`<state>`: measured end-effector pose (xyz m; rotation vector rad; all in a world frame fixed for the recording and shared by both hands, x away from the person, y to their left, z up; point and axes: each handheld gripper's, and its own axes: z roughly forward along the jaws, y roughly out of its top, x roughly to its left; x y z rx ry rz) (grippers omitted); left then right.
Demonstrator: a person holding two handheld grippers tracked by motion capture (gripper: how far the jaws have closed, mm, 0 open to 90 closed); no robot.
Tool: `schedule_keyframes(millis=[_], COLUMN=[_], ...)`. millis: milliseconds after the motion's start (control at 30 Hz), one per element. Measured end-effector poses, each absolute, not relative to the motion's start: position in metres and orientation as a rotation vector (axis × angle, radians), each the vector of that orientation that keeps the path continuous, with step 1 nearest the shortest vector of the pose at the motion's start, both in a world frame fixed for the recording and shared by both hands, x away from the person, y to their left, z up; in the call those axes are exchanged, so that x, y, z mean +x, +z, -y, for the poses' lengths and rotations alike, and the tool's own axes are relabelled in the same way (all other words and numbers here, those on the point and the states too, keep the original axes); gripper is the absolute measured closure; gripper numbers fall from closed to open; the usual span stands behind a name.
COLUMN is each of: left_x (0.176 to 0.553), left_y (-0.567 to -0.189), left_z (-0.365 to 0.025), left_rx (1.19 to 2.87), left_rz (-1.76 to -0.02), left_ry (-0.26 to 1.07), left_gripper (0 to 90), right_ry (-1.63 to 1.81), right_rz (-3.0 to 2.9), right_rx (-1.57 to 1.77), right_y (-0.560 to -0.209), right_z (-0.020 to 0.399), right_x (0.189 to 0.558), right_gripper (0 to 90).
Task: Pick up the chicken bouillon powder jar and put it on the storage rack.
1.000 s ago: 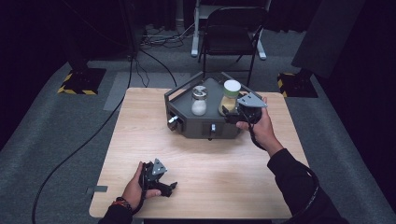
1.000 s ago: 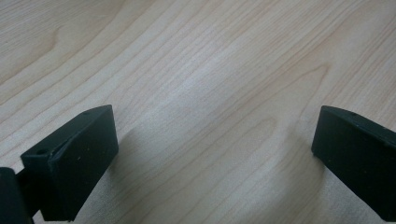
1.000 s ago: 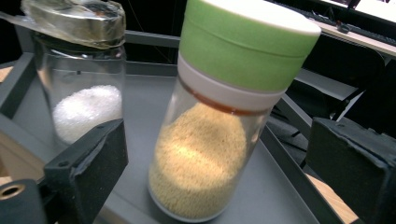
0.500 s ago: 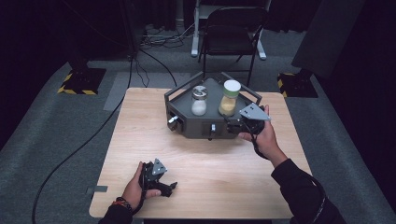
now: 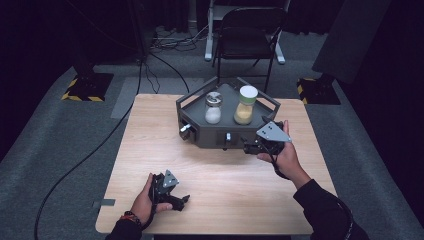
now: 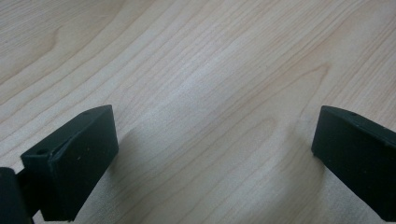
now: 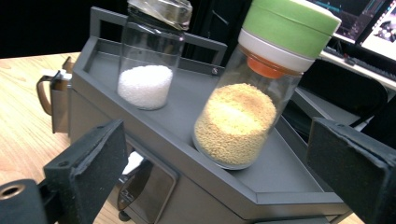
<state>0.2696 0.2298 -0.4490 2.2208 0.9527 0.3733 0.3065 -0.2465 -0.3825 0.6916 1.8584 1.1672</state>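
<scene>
Here the right gripper point(image 5: 251, 148) hangs with its jaws spread and nothing between them, just off the front face of the dark grey metal drawer stand point(image 5: 202, 134). On top of that stand, at the gripper's twelve o'clock, stands the glass jar of yellow grains with a green lid point(image 7: 254, 91); the glass jar of white grains point(image 7: 148, 60) stands at ten o'clock. The left gripper point(image 5: 183, 201) rests on the pale wooden table point(image 5: 150, 130) at seven o'clock, jaws apart and empty.

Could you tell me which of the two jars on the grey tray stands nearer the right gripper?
The jar with the green lid, holding yellow grains, is nearer the right gripper. The other jar, with white grains and a clear top, stands farther left on the grey tray.
</scene>
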Motion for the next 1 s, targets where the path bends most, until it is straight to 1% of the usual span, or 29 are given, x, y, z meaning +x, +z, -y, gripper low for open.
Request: schedule_keyframes(millis=[367, 1000], left_x=[0.269, 0.27], left_y=[-0.449, -0.449], left_z=[-0.23, -0.23], left_rx=[2.221, 2.221], left_rz=[-0.952, -0.952], left_ry=[0.374, 0.374], left_gripper=[0.0, 0.0], right_ry=[1.169, 1.125], right_rz=[-1.868, -1.958], right_rx=[0.616, 0.583], right_y=[-0.397, -0.429], right_z=[0.249, 0.256], right_x=[0.287, 0.27], right_gripper=[5.4, 4.2])
